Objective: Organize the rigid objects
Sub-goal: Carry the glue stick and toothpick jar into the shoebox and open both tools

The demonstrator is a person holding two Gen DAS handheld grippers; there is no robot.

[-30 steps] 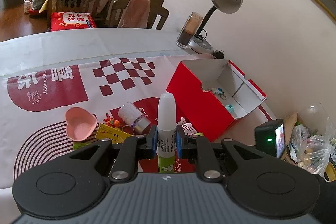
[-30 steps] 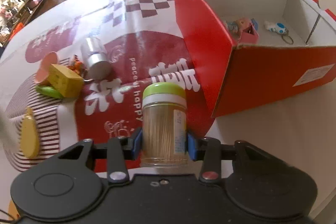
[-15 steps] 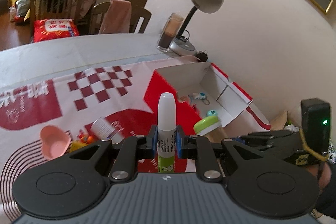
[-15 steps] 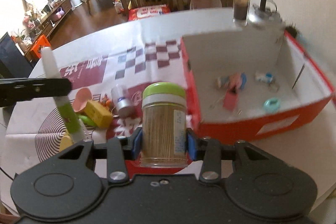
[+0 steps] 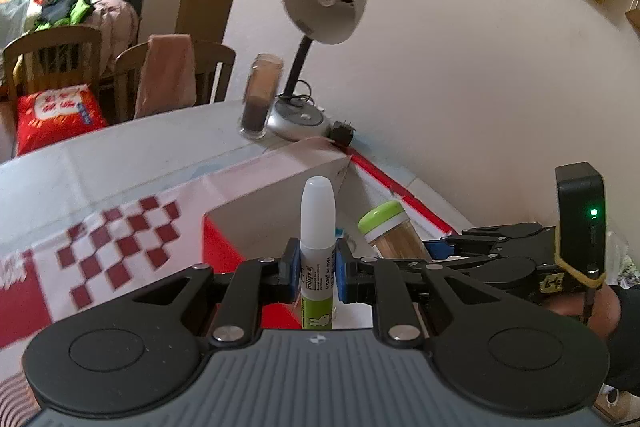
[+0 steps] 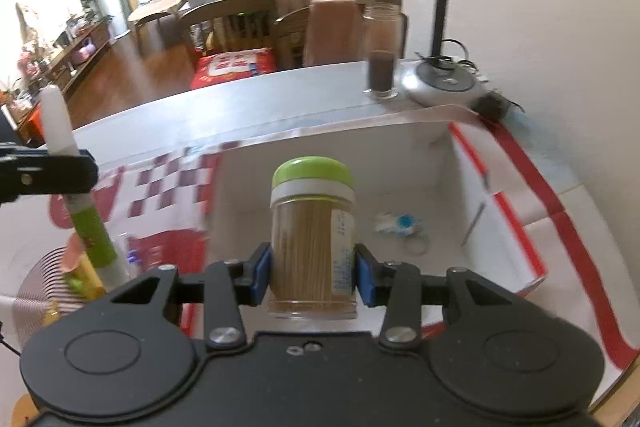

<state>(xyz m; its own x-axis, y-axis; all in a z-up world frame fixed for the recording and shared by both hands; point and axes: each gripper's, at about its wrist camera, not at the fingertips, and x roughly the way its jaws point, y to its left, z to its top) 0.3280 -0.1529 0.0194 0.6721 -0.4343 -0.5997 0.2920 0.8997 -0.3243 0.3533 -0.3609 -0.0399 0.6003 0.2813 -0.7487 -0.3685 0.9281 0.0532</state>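
My left gripper (image 5: 317, 269) is shut on a white and green glue stick (image 5: 317, 247), held upright above the near wall of the red box (image 5: 224, 251). My right gripper (image 6: 313, 269) is shut on a toothpick jar (image 6: 313, 227) with a green lid, held above the open red box (image 6: 536, 211). The jar also shows in the left wrist view (image 5: 390, 231), just right of the glue stick. The glue stick also shows in the right wrist view (image 6: 86, 227), at the left. A small blue and white keychain (image 6: 396, 225) lies on the box floor.
A desk lamp (image 5: 320, 11) and a glass jar with dark contents (image 5: 260, 99) stand at the table's far edge beside the wall. Small toys (image 6: 78, 267) lie on the red and white tablecloth (image 5: 120, 247) left of the box. Chairs stand behind the table.
Both grippers have risen and moved forward over the red box, still holding their objects. The right gripper with the jar has come in beside the glue stick.
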